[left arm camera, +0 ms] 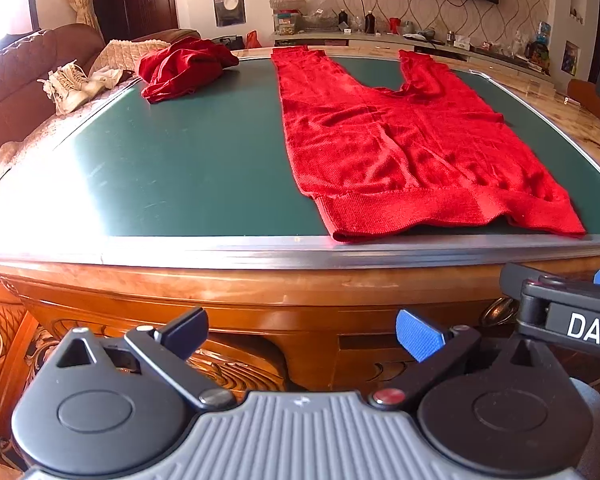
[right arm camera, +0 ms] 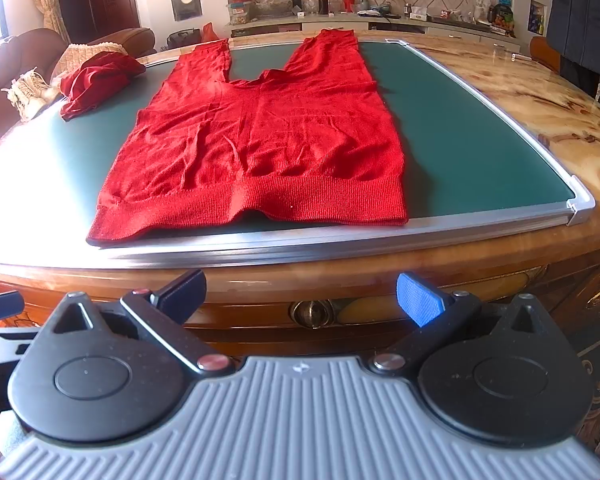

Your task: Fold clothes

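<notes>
Bright red knit trousers lie flat on the green mat, waistband toward me, both legs stretching away; they also show in the right wrist view. A darker red garment lies crumpled at the mat's far left corner, also in the right wrist view. My left gripper is open and empty, held in front of the table's near edge, below and left of the waistband. My right gripper is open and empty, just before the table edge, below the waistband; part of it shows in the left wrist view.
The mat has a silver frame and rests on a marble-topped wooden table. A brown sofa with cushions and white shoes stands left. A cluttered sideboard lines the far wall. A person in dark clothes stands at right.
</notes>
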Tool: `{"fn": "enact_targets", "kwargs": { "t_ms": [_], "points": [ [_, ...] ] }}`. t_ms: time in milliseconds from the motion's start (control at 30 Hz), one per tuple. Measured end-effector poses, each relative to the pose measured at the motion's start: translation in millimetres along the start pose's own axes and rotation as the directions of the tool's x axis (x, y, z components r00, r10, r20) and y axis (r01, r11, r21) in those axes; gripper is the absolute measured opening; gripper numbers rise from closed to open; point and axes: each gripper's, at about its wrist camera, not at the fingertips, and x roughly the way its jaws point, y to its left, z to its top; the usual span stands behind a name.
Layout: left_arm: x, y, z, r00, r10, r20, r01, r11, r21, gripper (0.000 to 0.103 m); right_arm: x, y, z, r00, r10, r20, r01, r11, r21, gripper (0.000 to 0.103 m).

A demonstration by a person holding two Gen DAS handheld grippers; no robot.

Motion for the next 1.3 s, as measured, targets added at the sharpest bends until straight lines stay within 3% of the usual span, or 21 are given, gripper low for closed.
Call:
{"fn": "enact_targets", "kwargs": {
  "t_ms": [1300],
  "points": [
    [2, 2, -1, 1.000, 0.001, -0.002, -0.001, 1.000, -0.005, 0.103, 1, -9, -1, 1.000, -0.002, 0.000, 0.002, 1.000, -0.006, 0.103]
  ]
}}
